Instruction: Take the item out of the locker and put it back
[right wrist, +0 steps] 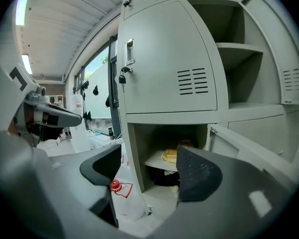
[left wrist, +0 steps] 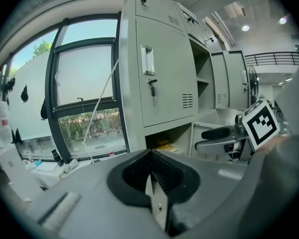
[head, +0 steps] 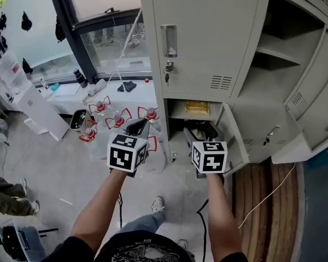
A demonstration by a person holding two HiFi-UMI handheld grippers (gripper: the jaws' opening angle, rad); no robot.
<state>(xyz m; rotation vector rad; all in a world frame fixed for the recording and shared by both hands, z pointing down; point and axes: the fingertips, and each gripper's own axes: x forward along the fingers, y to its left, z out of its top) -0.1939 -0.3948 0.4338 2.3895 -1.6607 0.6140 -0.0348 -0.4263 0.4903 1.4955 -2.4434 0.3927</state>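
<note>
Currently, yellow packet (head: 197, 108): is being kept flat on the inner shelf of the open lower compartment, with neither tool touching it
Lower compartment (head: 175, 111): is being left open at the foot of the grey locker bank; the packet is being shown in its upper half
Dark thing (right wrist: 162, 178): is being stored under that shelf, on the compartment floor; what it is cannot be told
Compartment door (head: 233, 138): is being left swung out to the right of the opening
Right gripper (head: 199, 130): is being held in front of the open compartment and outside it; its jaws are being kept wide apart, and nothing is being gripped between the pads
Left gripper (head: 139, 125): is being held beside the right one, further left, ahead of the bottles; its jaws are being kept pressed together with nothing between them
Upper door (head: 202, 37): is being kept closed above the compartment, with a key (head: 167, 78) being left in its lock
Water bottles (head: 118, 119): are being kept on the floor just left of the locker base, red caps upward
Neighbouring lockers (head: 295, 42): are being left with doors open, to the right
White cable (head: 268, 192): is being trailed across the wooden boards at the right
</note>
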